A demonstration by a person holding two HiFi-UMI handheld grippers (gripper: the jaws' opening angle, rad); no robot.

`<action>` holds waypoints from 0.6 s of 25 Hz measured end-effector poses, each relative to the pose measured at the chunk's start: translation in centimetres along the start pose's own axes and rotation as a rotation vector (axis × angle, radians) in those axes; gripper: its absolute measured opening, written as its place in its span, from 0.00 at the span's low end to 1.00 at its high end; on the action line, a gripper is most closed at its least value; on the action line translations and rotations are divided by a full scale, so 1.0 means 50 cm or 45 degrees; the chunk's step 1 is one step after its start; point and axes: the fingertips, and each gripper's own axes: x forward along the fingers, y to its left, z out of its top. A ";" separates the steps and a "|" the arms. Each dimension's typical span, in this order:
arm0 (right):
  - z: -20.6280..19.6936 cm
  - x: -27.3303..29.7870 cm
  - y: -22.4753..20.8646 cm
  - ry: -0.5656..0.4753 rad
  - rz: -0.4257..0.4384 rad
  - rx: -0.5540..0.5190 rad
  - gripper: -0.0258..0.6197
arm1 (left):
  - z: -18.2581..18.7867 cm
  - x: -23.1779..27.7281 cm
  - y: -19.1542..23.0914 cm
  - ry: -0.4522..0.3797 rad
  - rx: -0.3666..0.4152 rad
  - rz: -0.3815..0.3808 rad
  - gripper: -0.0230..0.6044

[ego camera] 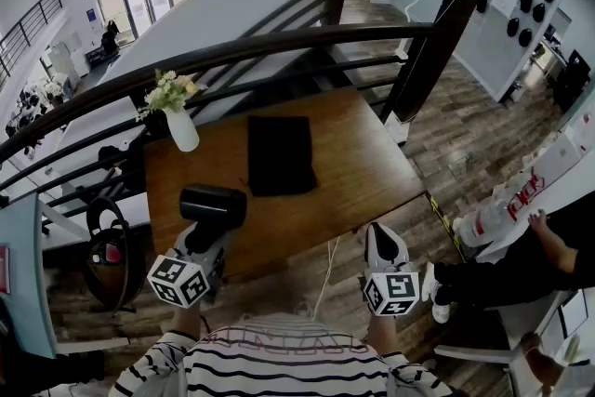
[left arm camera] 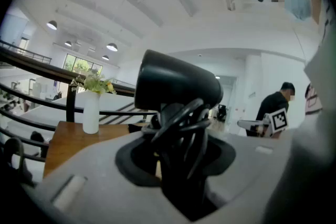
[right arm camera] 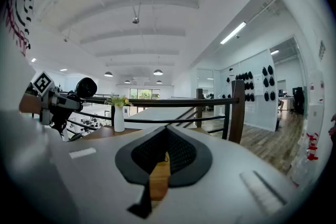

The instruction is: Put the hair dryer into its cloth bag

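**Hair dryer gripped at the desk's near left edge, cloth bag lying apart**

The left gripper [ego camera: 206, 235] has its fingers [left arm camera: 157, 162] partly closed on the handle of the black hair dryer [ego camera: 213, 204]. The handle sits squarely between them. In the left gripper view the dryer's rounded barrel [left arm camera: 176, 84] stands above the fingers, and a dark cord [left arm camera: 185, 119] is wound in loops around the handle where they clamp it. From the head view, the dryer sits over the near left part of the wooden desk [ego camera: 358, 165], with its barrel lying crosswise. Whether it rests on the wood or hangs just above it is hard to tell from that steep angle.

The black cloth bag [ego camera: 280, 154] lies flat on the far middle of the desk. It is well apart from the dryer and untouched by either gripper. To its left, near the far left corner, stands a white vase [ego camera: 181, 129] holding pale flowers. A dark railing [ego camera: 279, 46] curves beyond the desk's far edge.

The right gripper [ego camera: 382, 235] is at the desk's near edge, to the right of the dryer. Its fingers [right arm camera: 178, 152] are pressed fully together with nothing between them. The right gripper view faces across the desk toward the vase [right arm camera: 119, 118].
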 end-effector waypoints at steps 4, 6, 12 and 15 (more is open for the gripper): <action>0.005 -0.002 0.019 -0.004 0.000 -0.012 0.04 | -0.004 -0.015 0.009 0.001 -0.002 -0.009 0.29; 0.005 -0.002 0.021 0.000 0.001 -0.014 0.04 | -0.005 -0.016 0.011 0.000 -0.015 -0.010 0.29; 0.013 0.012 -0.004 -0.037 0.061 0.006 0.04 | -0.019 0.010 0.003 0.001 -0.036 0.013 0.29; 0.018 0.027 -0.021 -0.060 0.109 -0.006 0.04 | -0.027 0.027 -0.005 -0.002 -0.046 0.046 0.29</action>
